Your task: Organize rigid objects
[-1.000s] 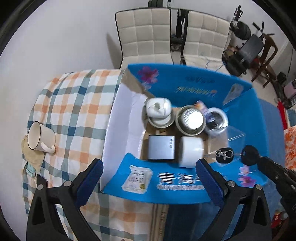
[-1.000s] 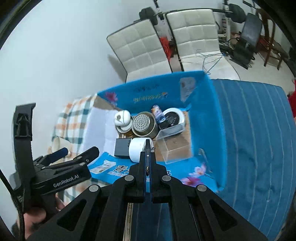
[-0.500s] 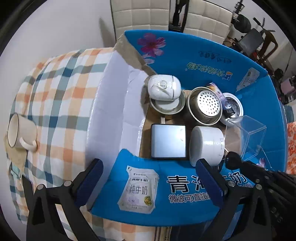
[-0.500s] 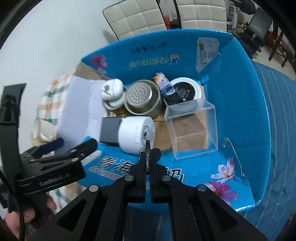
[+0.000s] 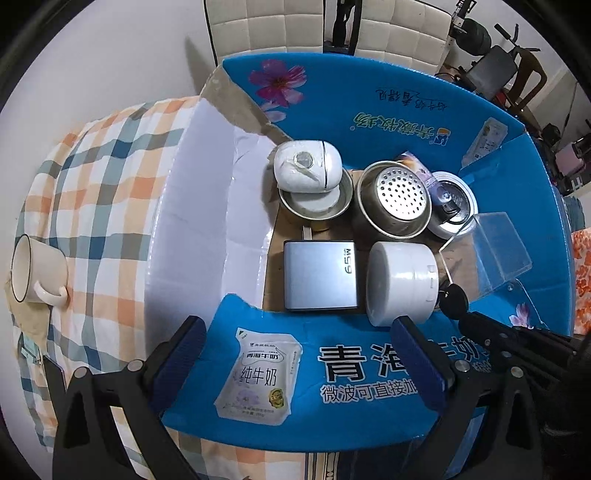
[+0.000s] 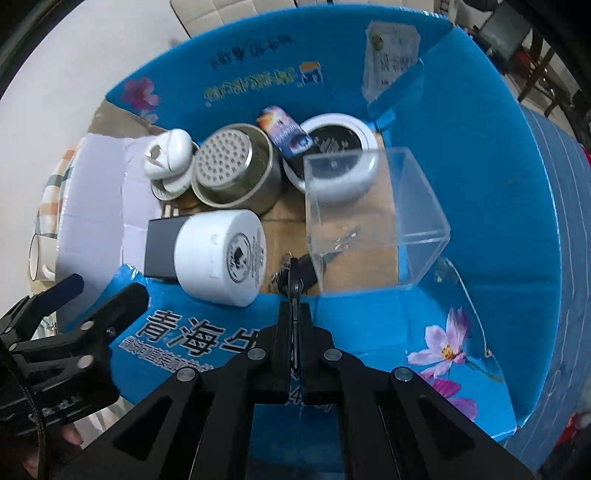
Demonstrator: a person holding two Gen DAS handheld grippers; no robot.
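Right wrist view: your right gripper is clamped on the key, which hangs beside the clear box; your left gripper stands apart.

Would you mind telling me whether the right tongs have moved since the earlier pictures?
Yes: the right tongs have come down into the blue box, beside the clear case.

Two cream quilted chairs stand against a white wall, with dark exercise equipment off to the right
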